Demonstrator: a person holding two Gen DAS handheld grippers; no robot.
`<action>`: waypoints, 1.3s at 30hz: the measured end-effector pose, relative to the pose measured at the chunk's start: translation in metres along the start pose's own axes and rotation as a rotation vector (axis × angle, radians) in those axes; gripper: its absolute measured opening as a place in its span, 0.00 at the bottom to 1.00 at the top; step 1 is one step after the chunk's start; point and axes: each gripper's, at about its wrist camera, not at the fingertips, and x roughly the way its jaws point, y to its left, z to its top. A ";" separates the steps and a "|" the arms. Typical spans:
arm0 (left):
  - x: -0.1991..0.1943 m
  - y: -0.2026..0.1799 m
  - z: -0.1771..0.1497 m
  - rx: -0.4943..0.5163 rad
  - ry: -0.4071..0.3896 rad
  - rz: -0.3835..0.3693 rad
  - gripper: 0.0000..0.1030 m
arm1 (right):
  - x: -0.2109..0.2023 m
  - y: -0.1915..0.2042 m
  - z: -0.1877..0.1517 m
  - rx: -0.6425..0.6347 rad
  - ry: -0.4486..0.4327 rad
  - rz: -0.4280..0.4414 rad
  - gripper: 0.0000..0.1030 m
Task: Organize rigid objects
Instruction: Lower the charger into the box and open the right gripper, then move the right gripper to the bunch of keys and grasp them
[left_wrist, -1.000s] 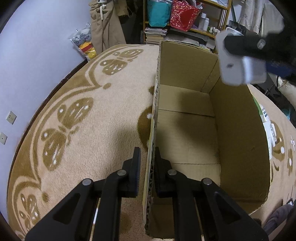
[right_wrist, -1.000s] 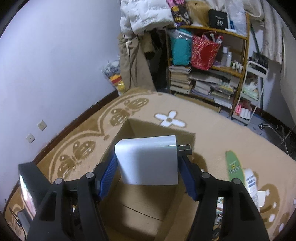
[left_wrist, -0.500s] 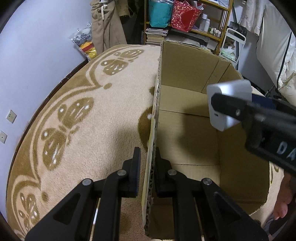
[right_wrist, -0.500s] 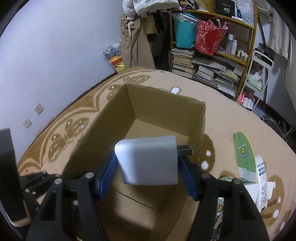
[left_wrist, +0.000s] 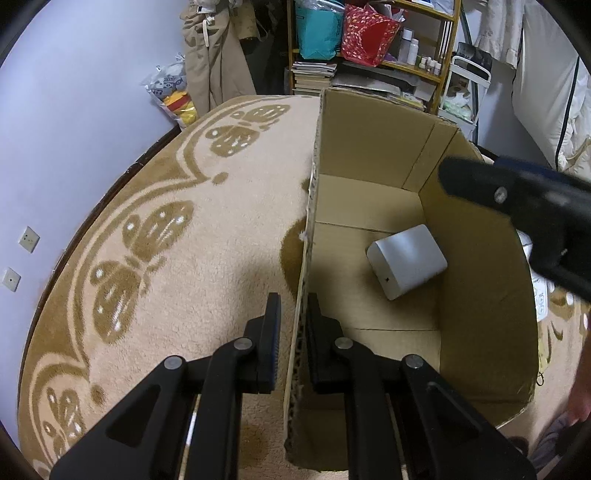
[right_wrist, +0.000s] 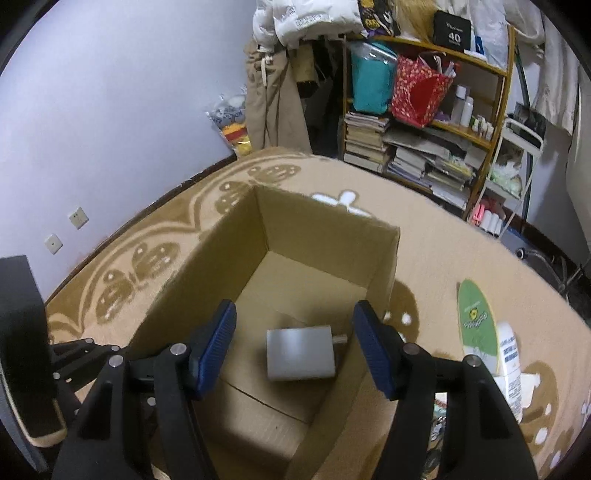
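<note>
A white plug adapter (left_wrist: 406, 260) lies on the floor of the open cardboard box (left_wrist: 373, 147), near its right wall; in the right wrist view the white plug adapter (right_wrist: 301, 352) shows its metal prongs pointing right. My left gripper (left_wrist: 293, 314) is shut on the box's left wall, one finger outside and one inside. Above the box (right_wrist: 325, 221) my right gripper (right_wrist: 295, 339) hangs open, nothing between its blue pads (right_wrist: 216, 345). It shows as a dark arm, the right gripper (left_wrist: 517, 206), at the right of the left wrist view.
The box stands on a beige carpet (left_wrist: 184, 240) with brown butterfly patterns. A green card (right_wrist: 476, 317) and white packets (right_wrist: 511, 365) lie on the carpet right of the box. A bookshelf (right_wrist: 424, 129) with bags and books, and hanging clothes (right_wrist: 273, 107), stand by the far wall.
My right gripper has let go of the white adapter, which dropped from between its pads onto the box floor. The jaws now stand wider. The left gripper has kept its hold on the box wall.
</note>
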 end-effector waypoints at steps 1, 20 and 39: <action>0.000 0.000 0.000 0.000 -0.001 0.001 0.11 | -0.003 0.001 0.002 -0.012 -0.005 -0.012 0.68; 0.000 -0.003 0.000 0.017 -0.006 0.022 0.11 | -0.056 -0.063 -0.017 -0.009 -0.011 -0.100 0.99; 0.001 -0.003 -0.001 0.027 -0.006 0.033 0.12 | -0.025 -0.149 -0.111 0.320 0.212 -0.005 0.99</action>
